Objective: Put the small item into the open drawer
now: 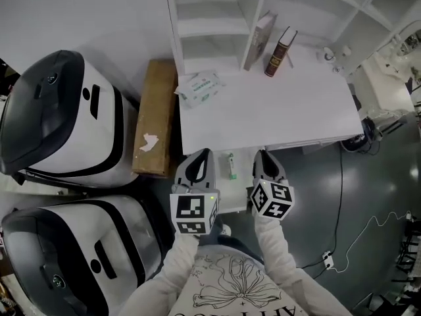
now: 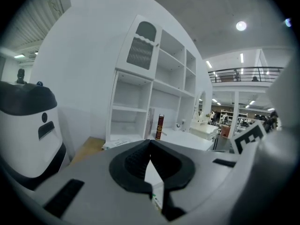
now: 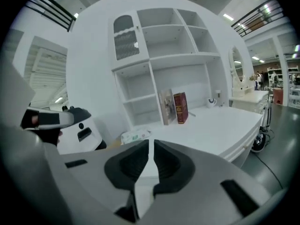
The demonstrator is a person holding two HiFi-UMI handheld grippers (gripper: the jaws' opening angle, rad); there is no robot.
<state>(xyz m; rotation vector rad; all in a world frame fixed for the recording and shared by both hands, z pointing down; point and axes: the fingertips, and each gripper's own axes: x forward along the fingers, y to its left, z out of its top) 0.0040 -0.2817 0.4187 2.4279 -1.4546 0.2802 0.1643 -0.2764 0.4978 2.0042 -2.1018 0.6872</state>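
The fingers of the left gripper [image 1: 200, 155] are pressing together on nothing. Those of the right gripper [image 1: 264, 155] are standing a thin slit apart, also empty. Between the two, the small item [image 1: 231, 166] is lying in the open drawer [image 1: 227, 195], which is jutting from the near edge of the white bench [image 1: 276, 110].

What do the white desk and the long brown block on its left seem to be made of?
White desk: likely painted or laminated board; smooth, even matte white, crisp edges. Brown block: cardboard or raw wood; dull tan, no shine. I cannot tell which.
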